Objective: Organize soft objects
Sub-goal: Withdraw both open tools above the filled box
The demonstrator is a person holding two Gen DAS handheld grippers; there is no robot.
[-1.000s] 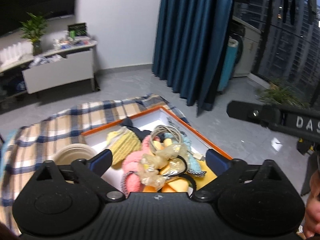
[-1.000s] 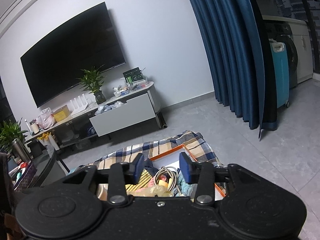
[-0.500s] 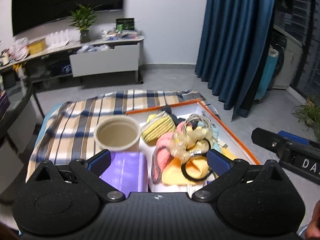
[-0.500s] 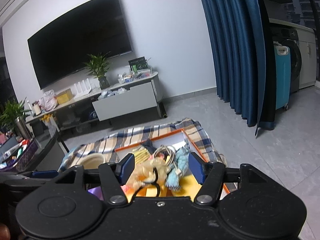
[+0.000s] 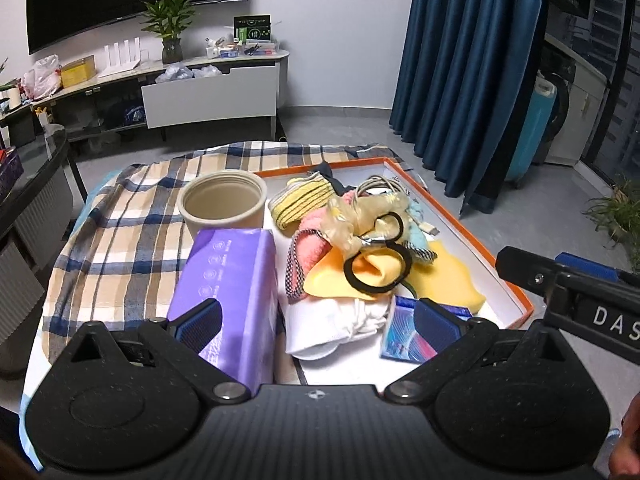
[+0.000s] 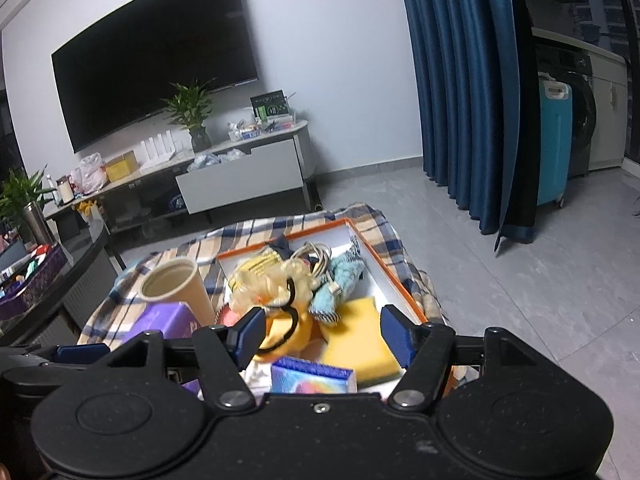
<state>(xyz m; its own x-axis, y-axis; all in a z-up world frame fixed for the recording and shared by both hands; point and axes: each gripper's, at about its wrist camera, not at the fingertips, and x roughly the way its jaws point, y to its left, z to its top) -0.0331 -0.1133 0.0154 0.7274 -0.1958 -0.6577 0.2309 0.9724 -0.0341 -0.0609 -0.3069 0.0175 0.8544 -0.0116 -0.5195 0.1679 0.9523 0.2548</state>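
Observation:
An orange-rimmed white tray (image 5: 516,296) on the plaid cloth holds a heap of soft things: a yellow sponge (image 5: 452,276), a pink towel (image 5: 312,240), a yellow striped cloth (image 5: 300,200), a white cloth (image 5: 332,320), a cream scrunchie (image 5: 352,216) and black hair ties (image 5: 378,268). My left gripper (image 5: 318,326) stands open above the tray's near end, nothing between its fingers. My right gripper (image 6: 323,334) hovers over the near right part of the tray (image 6: 400,284), above the sponge (image 6: 360,340). Its jaws are opening and grip nothing.
A purple tissue pack (image 5: 232,276) and a beige cup (image 5: 222,202) stand left of the tray. A blue packet (image 5: 404,336) lies at the tray's near edge. A dark glass table (image 5: 32,184) is at the left. Grey floor and blue curtains (image 5: 460,60) lie to the right.
Both grippers have tipped downward and shifted, so the cup, the tissue pack and the tray's near end came into view. The right gripper's jaws have spread wider.

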